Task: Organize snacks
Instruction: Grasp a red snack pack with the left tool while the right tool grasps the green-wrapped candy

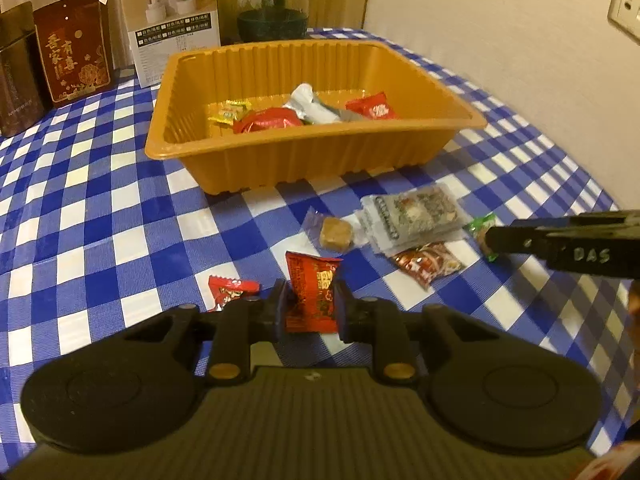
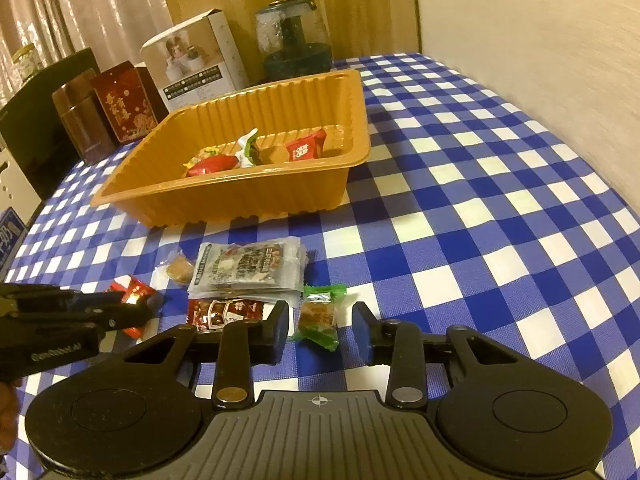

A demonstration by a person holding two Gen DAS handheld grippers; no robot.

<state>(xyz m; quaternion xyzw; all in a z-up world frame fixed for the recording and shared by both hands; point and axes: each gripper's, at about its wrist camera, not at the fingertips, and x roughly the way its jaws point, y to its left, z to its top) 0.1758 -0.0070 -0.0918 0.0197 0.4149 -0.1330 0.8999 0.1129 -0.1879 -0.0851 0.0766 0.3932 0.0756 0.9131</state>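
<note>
Left wrist view shows my left claw point(image 1: 310, 308) pinched onto a red snack packet point(image 1: 312, 292), the pads squeezing its lower half while the top stands up between them. A second small red packet point(image 1: 232, 286) lies just beside it on the checked surface point(image 1: 100, 220). The orange tray point(image 1: 316, 148) sits farther back and already holds a few wrapped snacks.

In the right wrist view, my right claw point(image 2: 322, 330) straddles a green-wrapped candy point(image 2: 318, 316). The fingers stand narrow on either side of it, and I see a gap at each pad, so I judge nothing is gripped there yet.

The risks from here, as I read them: the red packet is crinkly film held low, so it could slither out or flop over when I lift it toward the tray. The green candy is small and its twisted ends are loose; if the pads meet only wrapper, it may spin or drop. The dark red packet point(image 2: 222, 312) and the stack of grey packets point(image 2: 246, 268) lie close to my right claw's left finger, so closing could nudge or catch them too. Both claws are working near each other, and a careless swing might make them collide.
</note>
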